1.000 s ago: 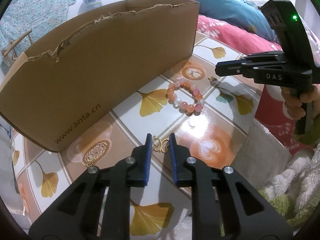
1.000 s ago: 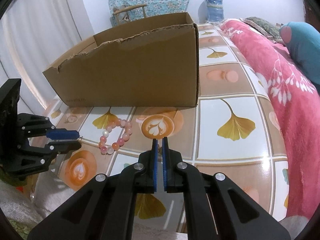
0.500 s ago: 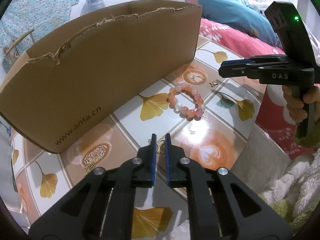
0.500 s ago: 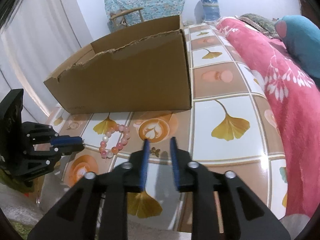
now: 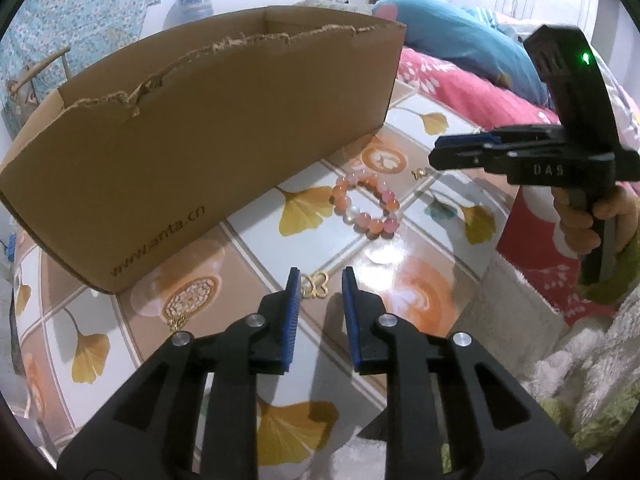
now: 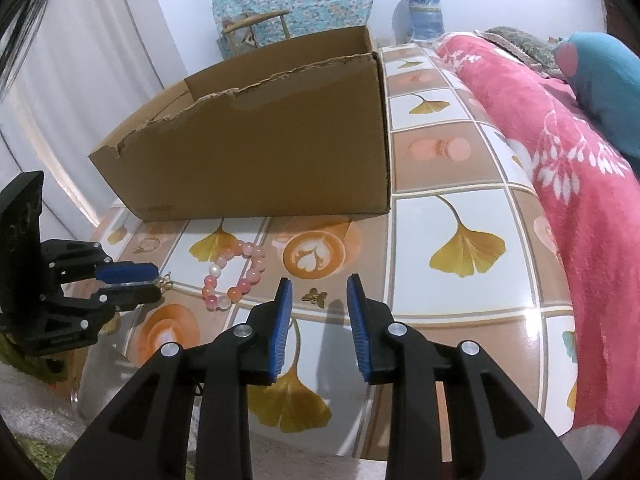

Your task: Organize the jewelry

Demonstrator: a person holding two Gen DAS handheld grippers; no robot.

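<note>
Surface (image 6: pixel 460 168): tiled, ginkgo-leaf print, under both sets of jaws.
Box (image 5: pixel 208 136): cardboard, open top, beyond both sets of jaws.
Left gripper (image 5: pixel 319 286): jaws have just been opening, now slightly apart, holding nothing.
Right gripper (image 6: pixel 319 294): jaws have just been opening, now slightly apart, holding nothing.
Bracelet (image 5: pixel 366 204): pink beads, past the left jaws, left of the right jaws.
Left charm (image 5: pixel 315 285): gold, on the surface between the left jaw tips, untouched.
Right charm (image 6: pixel 315 296): gold butterfly, on the surface between the right jaw tips, untouched.
</note>
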